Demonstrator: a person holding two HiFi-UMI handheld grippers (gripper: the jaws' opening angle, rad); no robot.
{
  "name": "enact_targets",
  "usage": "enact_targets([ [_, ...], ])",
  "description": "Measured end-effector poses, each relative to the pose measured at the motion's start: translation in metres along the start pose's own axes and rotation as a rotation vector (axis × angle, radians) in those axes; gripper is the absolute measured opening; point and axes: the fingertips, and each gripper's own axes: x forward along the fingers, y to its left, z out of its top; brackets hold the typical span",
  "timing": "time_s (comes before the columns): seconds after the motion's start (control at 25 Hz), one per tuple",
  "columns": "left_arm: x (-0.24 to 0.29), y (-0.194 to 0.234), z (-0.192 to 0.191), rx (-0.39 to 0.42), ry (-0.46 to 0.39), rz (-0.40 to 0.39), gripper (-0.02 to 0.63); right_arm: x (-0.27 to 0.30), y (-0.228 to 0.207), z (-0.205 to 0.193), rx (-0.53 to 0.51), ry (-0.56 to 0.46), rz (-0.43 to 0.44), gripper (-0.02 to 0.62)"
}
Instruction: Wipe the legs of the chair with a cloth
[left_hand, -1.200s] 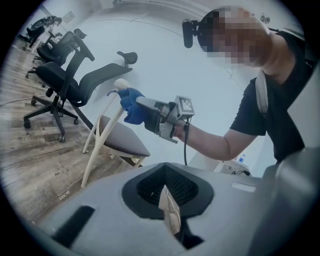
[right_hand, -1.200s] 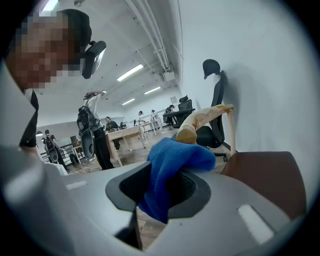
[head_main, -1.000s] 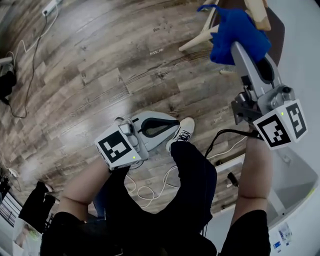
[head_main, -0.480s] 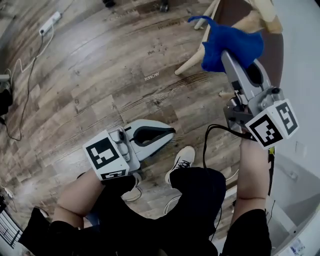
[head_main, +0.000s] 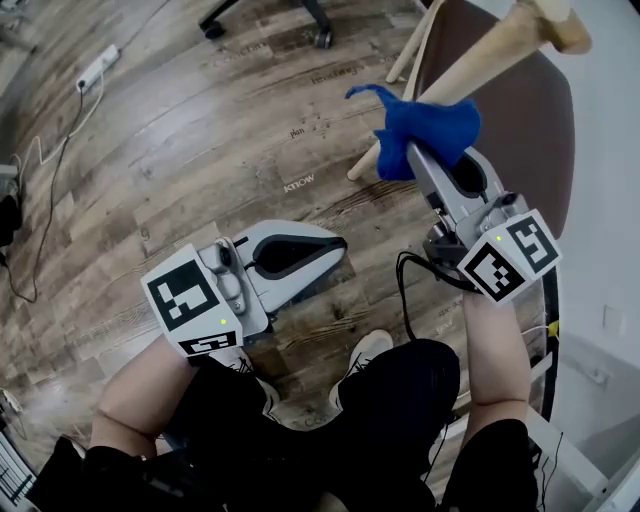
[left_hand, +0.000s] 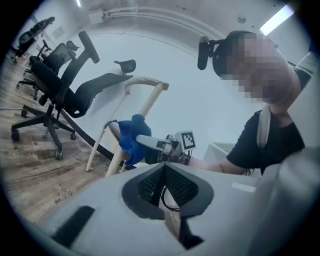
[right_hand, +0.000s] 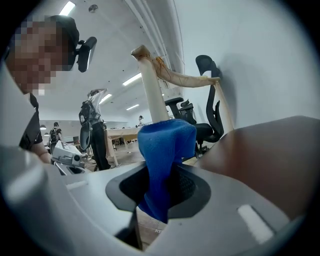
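Blue cloth (head_main: 425, 125) in right tool (head_main: 418, 152) touches leg (head_main: 490, 52).

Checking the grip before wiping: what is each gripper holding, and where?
The right gripper pinches the blue cloth by its bunched lower end; the left gripper holds nothing.

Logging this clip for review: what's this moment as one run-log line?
right tongs: shut on blue cloth | contact: cloth on wooden chair leg | left tongs: shut, empty

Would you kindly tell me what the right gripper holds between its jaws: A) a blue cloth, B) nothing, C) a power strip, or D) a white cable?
A: the right gripper has its jaws shut on the blue cloth, in front of the wooden chair leg.
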Motion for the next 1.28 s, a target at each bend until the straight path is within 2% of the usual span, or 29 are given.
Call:
enact_targets([
  [0.2,0.004,0.011,-0.002,0.065,0.015,0.015,0.006,0.005,0.001,-0.022,-0.037,-0.015,0.019,0.101],
  [0.4,-0.001,0.018,0.005,0.067,-0.027,0.053,0.006,0.006,-0.004,-0.063,-0.039,0.023,0.003,0.101],
  [0.52,-0.003,0.018,0.001,0.074,-0.012,0.060,0.006,0.007,-0.026,-0.104,0.025,0.065,-0.023,0.101],
  [0.64,-0.005,0.020,-0.004,0.072,0.002,0.070,0.006,0.008,-0.055,-0.135,0.093,0.058,-0.056,0.100],
  [0.8,-0.005,0.024,-0.006,0.048,0.003,0.086,0.006,0.014,-0.070,-0.167,0.147,0.065,-0.066,0.101],
  [0.92,-0.006,0.023,-0.008,0.016,0.001,0.078,0.006,0.029,-0.074,-0.199,0.136,0.117,-0.049,0.101],
  [1.04,-0.008,0.020,-0.016,0.031,0.032,0.075,0.006,0.045,-0.082,-0.245,0.127,0.204,-0.058,0.101],
  [1.28,-0.020,0.020,-0.021,0.028,0.058,0.087,0.006,0.066,-0.111,-0.347,0.246,0.416,-0.127,0.100],
])
